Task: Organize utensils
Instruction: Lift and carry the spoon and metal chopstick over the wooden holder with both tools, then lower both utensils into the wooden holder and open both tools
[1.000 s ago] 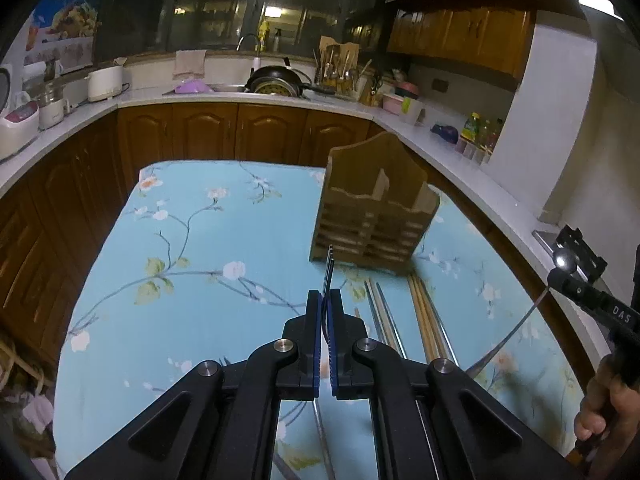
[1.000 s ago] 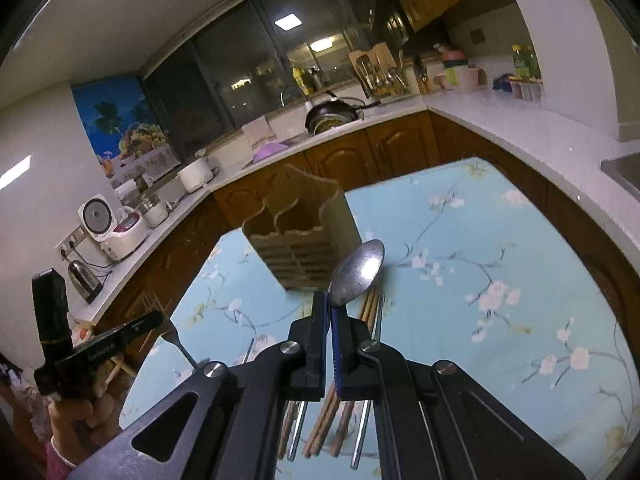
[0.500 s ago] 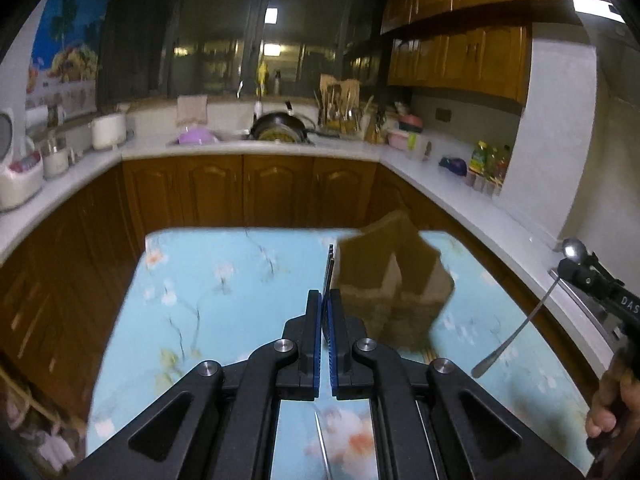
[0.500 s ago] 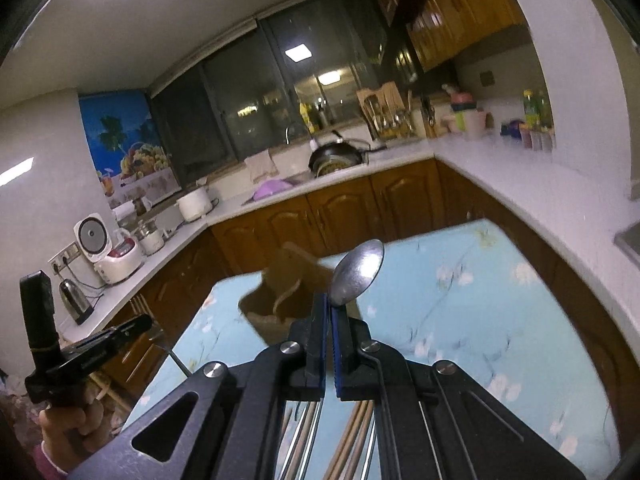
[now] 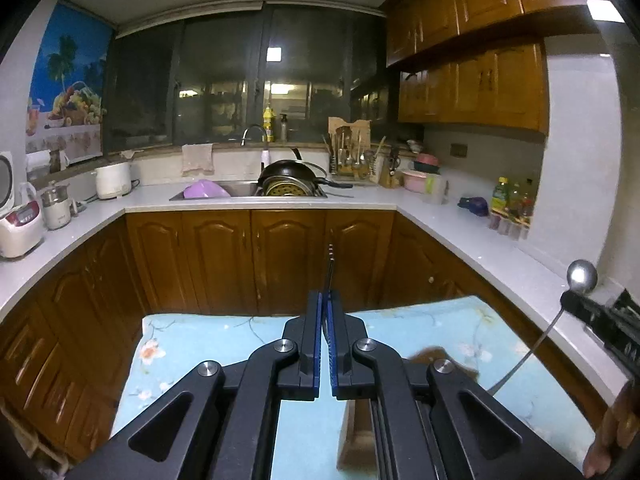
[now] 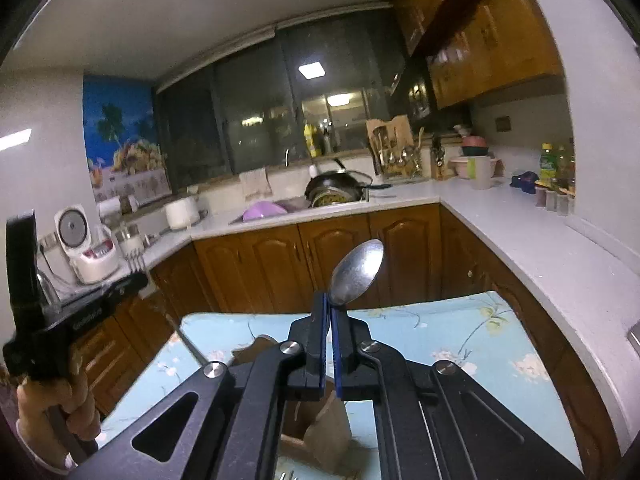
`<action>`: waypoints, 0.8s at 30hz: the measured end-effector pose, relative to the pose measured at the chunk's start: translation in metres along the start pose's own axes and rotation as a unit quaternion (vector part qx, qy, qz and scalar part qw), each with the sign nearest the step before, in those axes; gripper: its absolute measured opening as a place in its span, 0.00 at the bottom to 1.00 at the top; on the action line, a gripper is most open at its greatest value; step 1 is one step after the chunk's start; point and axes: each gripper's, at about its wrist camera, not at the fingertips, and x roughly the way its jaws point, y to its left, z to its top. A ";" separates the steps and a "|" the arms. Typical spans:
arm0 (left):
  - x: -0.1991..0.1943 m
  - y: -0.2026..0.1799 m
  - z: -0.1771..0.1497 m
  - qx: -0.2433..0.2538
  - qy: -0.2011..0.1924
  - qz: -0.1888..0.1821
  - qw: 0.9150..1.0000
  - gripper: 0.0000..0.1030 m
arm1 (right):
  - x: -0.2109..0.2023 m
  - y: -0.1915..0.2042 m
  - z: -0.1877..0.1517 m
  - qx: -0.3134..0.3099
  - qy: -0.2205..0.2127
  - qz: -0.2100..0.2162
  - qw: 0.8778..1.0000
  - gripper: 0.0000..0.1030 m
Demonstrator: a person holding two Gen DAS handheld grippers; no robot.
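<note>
Utensils were the story at this moment, and both were up in the air over the table [image 5: 432, 320] with its pale blue flowered cloth. Down at the lower edge of both views, mostly hidden behind the gripper bodies, sat the wooden utensil holder [image 6: 332, 436], a slotted box that looked light and rigid, the likely destination for both pieces.

Over on the right, the right gripper [image 6: 330, 312] had its jaws pressed together on the spoon [image 6: 356, 274], pinched just below the bowl, with the bowl standing up above the fingertips and the handle trailing down underneath. From the left wrist view that handle ran long and thin below the grip. Polished metal like that looked stiff, light and slippery, so a pinch at the neck seemed sound, though the long handle could swing if the hold loosened.

On the left, the left gripper [image 5: 329, 300] was clamped on the fork [image 5: 330, 264], seen edge-on from its own camera as a dark thin sliver poking up past the blue pads. In the right wrist view the tines showed just above the gripper's nose, with the handle slanting down below it. Same judgement there: rigid, light, slick steel, held near the head, best lowered handle-first into a slot. Neither piece appeared fragile.
</note>
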 end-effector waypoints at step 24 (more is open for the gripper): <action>0.088 -0.023 -0.042 0.034 0.089 -0.018 0.995 0.02 | 0.066 -0.010 -0.061 0.004 0.109 0.015 0.994 0.02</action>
